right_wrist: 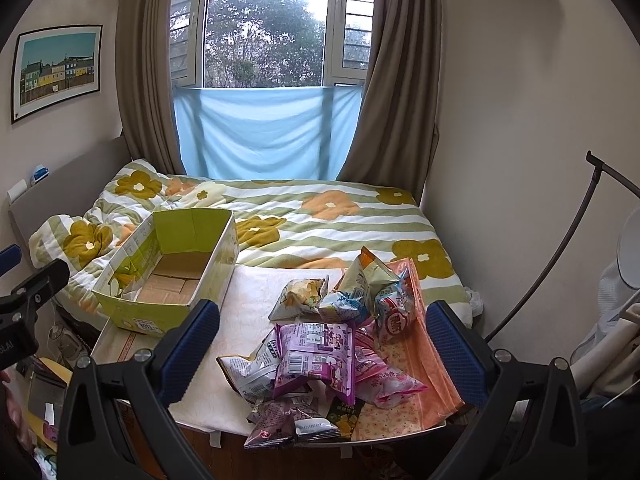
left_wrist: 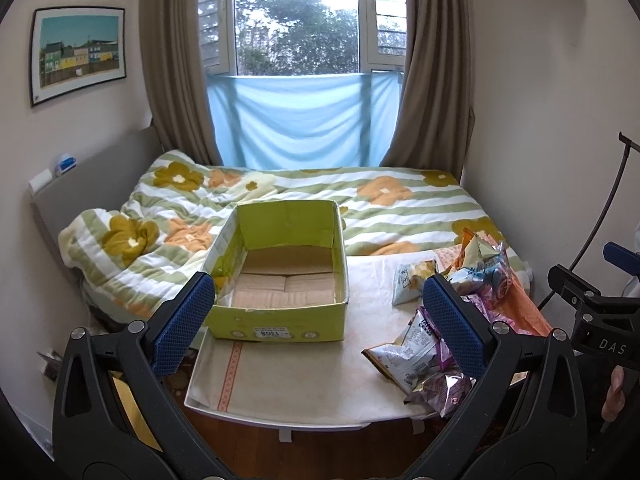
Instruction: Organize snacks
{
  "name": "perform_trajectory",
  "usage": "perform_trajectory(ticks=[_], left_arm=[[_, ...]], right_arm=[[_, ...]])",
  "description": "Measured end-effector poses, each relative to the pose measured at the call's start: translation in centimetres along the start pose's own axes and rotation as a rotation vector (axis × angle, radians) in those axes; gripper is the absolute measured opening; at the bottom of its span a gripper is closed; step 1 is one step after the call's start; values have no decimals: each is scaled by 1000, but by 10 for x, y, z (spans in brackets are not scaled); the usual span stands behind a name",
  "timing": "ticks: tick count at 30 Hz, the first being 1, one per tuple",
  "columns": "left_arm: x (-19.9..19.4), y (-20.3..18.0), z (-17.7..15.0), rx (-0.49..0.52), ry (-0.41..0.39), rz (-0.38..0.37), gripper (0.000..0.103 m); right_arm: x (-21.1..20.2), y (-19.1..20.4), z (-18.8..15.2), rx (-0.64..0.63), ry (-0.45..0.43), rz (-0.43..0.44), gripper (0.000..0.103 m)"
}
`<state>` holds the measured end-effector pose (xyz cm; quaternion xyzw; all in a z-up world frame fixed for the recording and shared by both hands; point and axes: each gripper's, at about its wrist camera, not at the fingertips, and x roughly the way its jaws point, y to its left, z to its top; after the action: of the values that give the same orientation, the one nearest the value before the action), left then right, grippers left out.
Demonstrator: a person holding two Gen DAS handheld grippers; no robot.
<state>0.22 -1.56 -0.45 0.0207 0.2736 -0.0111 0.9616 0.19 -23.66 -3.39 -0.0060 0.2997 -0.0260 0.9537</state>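
A green cardboard box (left_wrist: 276, 322) stands open and empty on the left of a small table (left_wrist: 304, 368), also seen as the box (right_wrist: 160, 312) at the left in the right wrist view. A heap of snack bags (right_wrist: 332, 344) lies on the table's right half: purple, pink, white and orange packets. In the left wrist view the snack bags (left_wrist: 436, 344) sit partly behind my right finger. My left gripper (left_wrist: 320, 312) hangs open in front of the box, holding nothing. My right gripper (right_wrist: 320, 340) hangs open above the near side of the heap, holding nothing.
A bed with a striped flower blanket (right_wrist: 320, 220) lies behind the table, under a curtained window (right_wrist: 264, 32). An orange patterned cloth (right_wrist: 420, 368) covers the table's right edge. A curved dark stand (right_wrist: 560, 264) rises at the right. Clutter sits on the floor at the left (right_wrist: 44, 392).
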Motion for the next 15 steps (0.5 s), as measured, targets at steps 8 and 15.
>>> perform_trajectory(ticks=[8,15], left_arm=[[54,-23,-27,137,51,-68,103],[133,-44,-47,268,173,-222,103]], right_arm=[[40,-26,-26,-26,110,68,103],[90,-35,-47,31,242,128,103]])
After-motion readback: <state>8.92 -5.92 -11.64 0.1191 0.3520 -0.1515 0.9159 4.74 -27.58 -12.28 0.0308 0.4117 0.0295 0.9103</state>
